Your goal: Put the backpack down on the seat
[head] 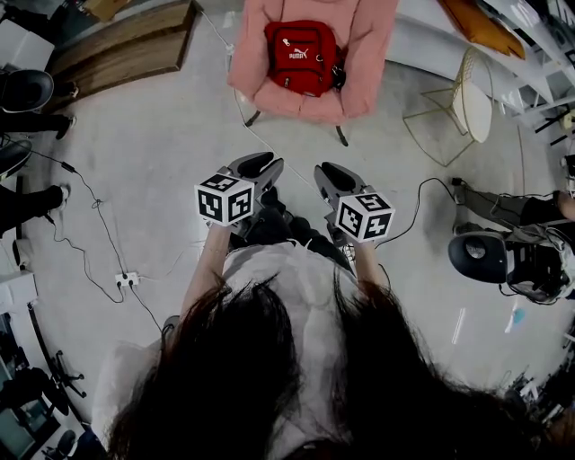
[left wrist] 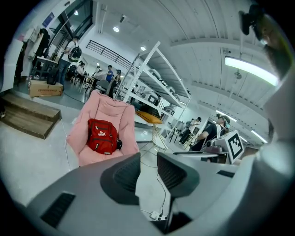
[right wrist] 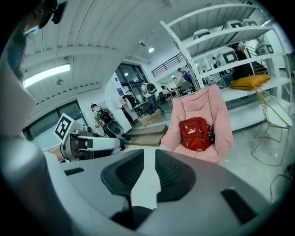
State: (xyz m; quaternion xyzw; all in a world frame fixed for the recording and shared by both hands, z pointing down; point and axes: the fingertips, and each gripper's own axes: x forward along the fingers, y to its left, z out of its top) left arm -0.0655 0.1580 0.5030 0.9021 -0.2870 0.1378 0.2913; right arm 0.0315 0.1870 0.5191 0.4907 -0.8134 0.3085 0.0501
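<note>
Backpack (head: 301, 56) is sitting on the pink chair (head: 256, 85); left gripper (head: 260, 163) jaws are hanging slightly parted, right gripper (head: 331, 172) jaws clenched, both empty.

Red backpack (head: 301, 56); pink seat (head: 254, 63); pale grey floor (head: 162, 153); brown wooden step (head: 126, 45); yellow cushion (head: 485, 27).

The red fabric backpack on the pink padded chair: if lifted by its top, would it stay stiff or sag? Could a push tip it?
The red fabric backpack looks soft and bulging, so it would probably sag. Leaning against the pink padded chair, it would likely slump, not roll, if pushed.
</note>
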